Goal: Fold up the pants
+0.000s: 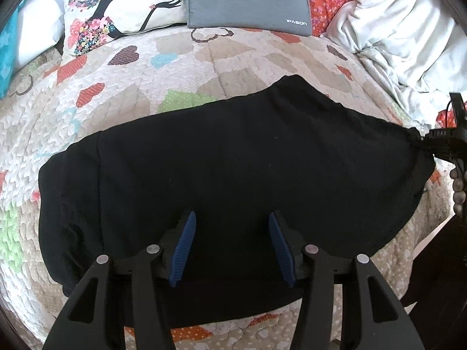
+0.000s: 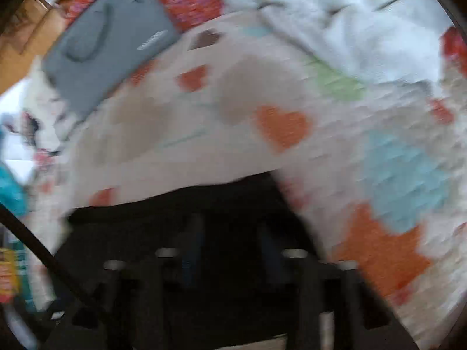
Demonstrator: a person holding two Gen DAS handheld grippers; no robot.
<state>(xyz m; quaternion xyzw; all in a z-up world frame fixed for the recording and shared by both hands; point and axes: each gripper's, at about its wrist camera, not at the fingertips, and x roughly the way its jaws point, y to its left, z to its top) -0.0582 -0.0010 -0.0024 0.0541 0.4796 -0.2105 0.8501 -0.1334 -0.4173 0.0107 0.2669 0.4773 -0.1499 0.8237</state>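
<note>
Black pants (image 1: 233, 157) lie folded across the heart-patterned quilt (image 1: 116, 93). My left gripper (image 1: 232, 218) is open just above the pants' near part, its blue pads (image 1: 186, 233) apart with nothing between them. My right gripper (image 1: 423, 140) shows at the right edge of the left wrist view, at the right end of the pants, which looks pinched and pulled taut there. The right wrist view is blurred: the pants (image 2: 186, 213) fill the lower middle and the right gripper (image 2: 230, 233) shows with fingers apart, dark against the cloth.
A grey laptop bag (image 1: 248, 0) and a printed pillow (image 1: 116, 8) lie at the far side of the bed. A crumpled white blanket (image 1: 408, 35) lies at the right. The bed's edge runs along the lower right.
</note>
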